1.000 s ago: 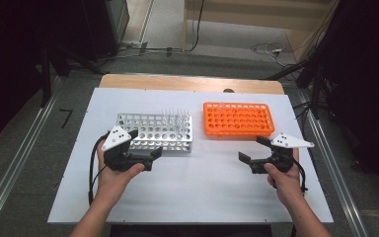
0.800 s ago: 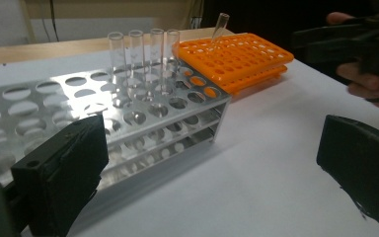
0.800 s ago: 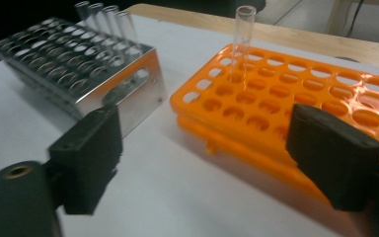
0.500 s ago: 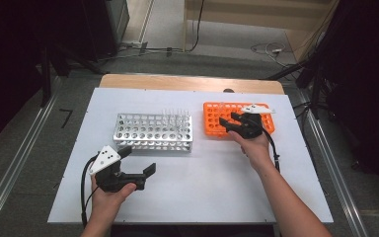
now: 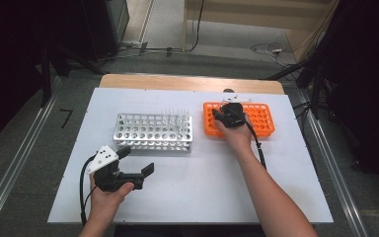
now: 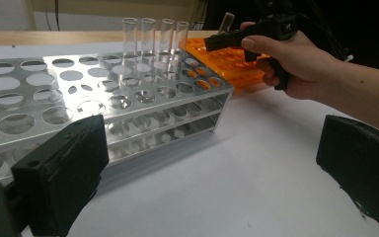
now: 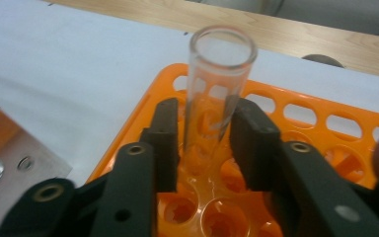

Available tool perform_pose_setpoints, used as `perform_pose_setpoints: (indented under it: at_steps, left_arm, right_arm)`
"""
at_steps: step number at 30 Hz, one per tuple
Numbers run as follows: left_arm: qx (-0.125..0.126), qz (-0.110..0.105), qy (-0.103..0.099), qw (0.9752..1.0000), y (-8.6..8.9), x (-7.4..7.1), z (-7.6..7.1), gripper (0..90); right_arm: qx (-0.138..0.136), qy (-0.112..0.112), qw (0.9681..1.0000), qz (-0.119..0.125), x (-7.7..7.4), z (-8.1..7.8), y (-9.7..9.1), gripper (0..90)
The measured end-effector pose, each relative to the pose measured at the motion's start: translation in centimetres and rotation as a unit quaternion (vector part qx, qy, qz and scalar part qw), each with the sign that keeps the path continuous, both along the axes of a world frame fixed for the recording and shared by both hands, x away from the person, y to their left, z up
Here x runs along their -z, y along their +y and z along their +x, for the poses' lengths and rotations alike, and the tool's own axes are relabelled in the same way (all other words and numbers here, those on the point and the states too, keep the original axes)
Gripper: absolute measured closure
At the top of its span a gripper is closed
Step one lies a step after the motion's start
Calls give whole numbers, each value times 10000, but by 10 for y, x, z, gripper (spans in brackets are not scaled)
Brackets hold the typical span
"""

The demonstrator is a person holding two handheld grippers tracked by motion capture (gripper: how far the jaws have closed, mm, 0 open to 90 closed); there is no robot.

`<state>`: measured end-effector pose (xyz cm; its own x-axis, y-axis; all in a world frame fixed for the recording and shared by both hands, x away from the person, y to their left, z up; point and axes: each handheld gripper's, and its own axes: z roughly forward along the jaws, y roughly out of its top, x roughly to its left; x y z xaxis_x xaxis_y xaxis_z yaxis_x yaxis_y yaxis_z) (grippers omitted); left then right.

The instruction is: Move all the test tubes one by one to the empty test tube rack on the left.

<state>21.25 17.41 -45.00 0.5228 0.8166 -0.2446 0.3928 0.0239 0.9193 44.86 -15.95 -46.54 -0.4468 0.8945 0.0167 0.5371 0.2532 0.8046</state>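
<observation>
The right gripper [image 7: 202,136], just closing, clamps a glass tube [image 7: 214,89] over the orange rack [image 7: 325,123]; the metal rack [image 5: 153,132] stands beside.

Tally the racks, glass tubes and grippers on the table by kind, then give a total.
Racks: 2, the silver rack and the orange rack
Glass tubes: 5, four in the silver rack and one in the right gripper
Grippers: 2, left gripper and right gripper
Total: 9

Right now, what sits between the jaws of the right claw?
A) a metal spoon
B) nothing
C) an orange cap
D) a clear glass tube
D: the right claw has just been closing around a clear tube standing in the orange rack.
</observation>
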Motion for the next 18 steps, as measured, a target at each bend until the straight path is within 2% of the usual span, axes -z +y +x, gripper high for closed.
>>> perform_pose_setpoints:
  at_steps: [3,5,10,14,18]
  left_arm:
    - [-26,-47,3,10000,2,0,1,0]
    - [-20,-13,12,10000,1,0,1,0]
    - [5,63,-15,10000,-3,0,0,2]
    - [26,89,-42,9999,-6,-2,1,4]
    - [116,157,-50,9998,-12,-2,1,5]
  right_arm:
    - [-81,10,10000,47,0,0,1,731]
    - [-178,-87,9998,-58,1,-2,2,735]
    - [-345,-265,9990,138,-2,-6,-5,736]
    - [-472,-487,9971,348,-16,-12,-15,736]
    - [-591,-695,9942,566,-33,-27,-26,736]
